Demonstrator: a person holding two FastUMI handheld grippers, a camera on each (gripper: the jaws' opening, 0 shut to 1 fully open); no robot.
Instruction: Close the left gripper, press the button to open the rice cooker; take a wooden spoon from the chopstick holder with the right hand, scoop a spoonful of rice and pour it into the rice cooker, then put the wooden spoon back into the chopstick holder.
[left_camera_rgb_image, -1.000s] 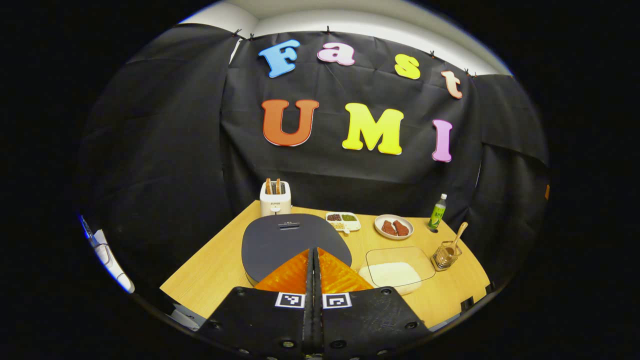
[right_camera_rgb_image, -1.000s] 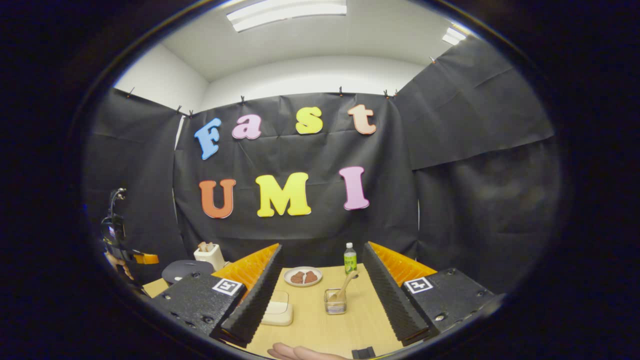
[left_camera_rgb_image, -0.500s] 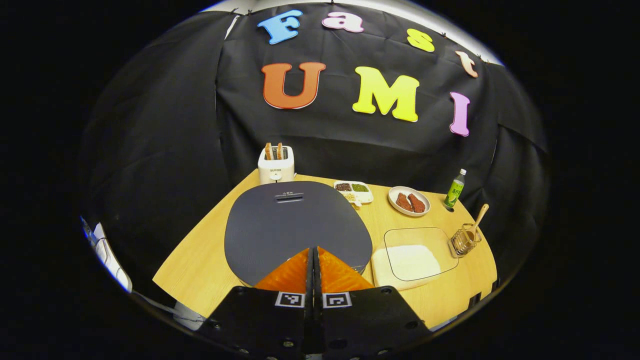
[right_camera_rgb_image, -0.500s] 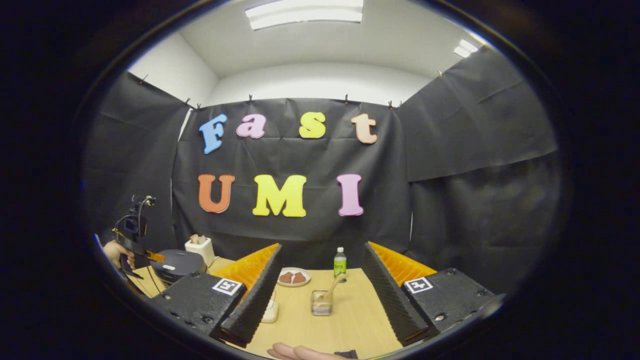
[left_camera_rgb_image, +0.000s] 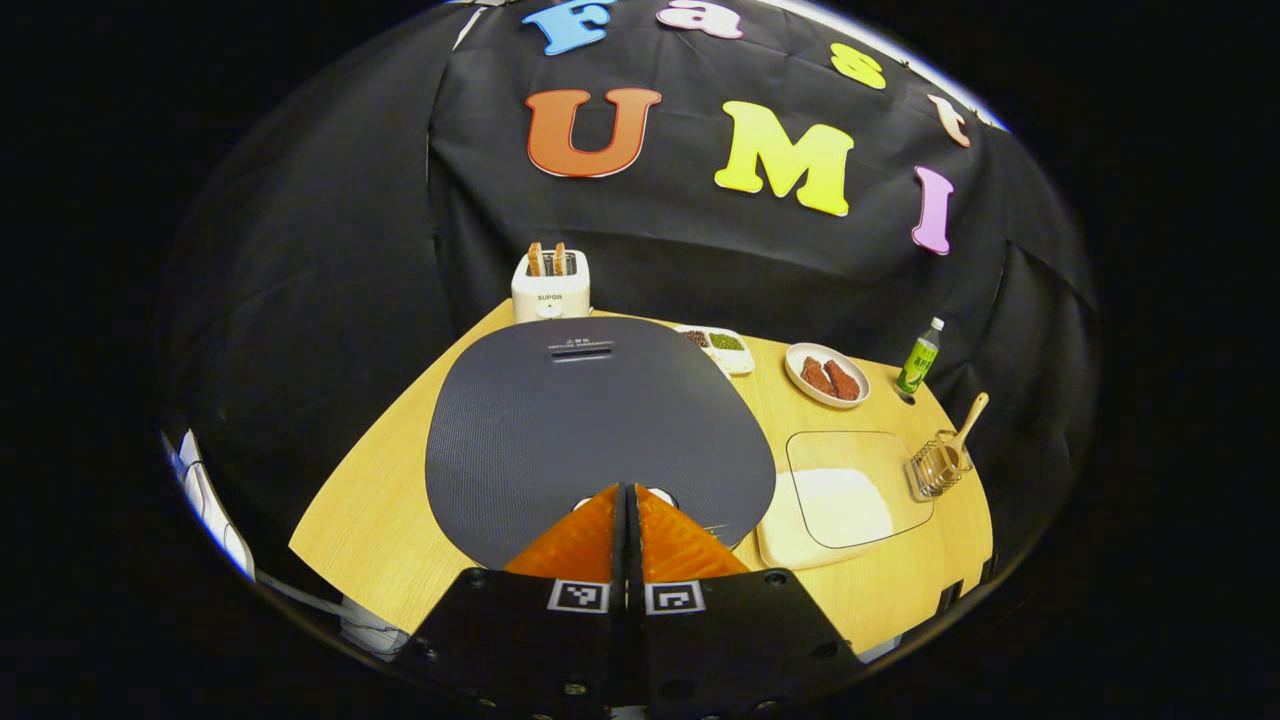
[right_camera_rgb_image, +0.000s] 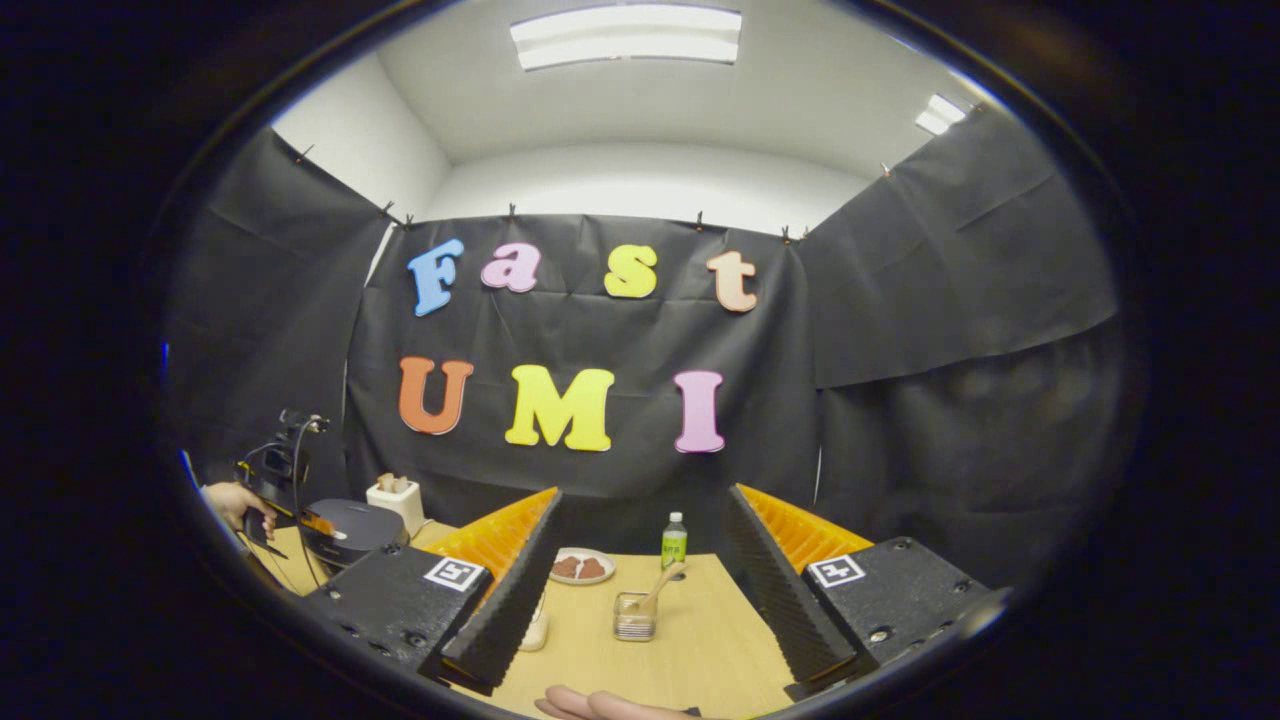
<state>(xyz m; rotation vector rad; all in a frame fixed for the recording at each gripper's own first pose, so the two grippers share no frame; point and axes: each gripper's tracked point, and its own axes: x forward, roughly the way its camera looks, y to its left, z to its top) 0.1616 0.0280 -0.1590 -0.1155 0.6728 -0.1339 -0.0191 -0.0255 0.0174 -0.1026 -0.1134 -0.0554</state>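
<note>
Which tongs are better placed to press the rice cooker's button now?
Left. The left tongs are shut, tips over the rice cooker lid's front edge; the right tongs stand open, facing the chopstick holder.

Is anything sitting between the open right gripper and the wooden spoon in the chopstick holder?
Nothing visible does. In the right gripper view, the right gripper is open, and the light wooden spoon leans in the small wire chopstick holder straight ahead between its fingers. Only bare light wooden table lies between them.
</note>
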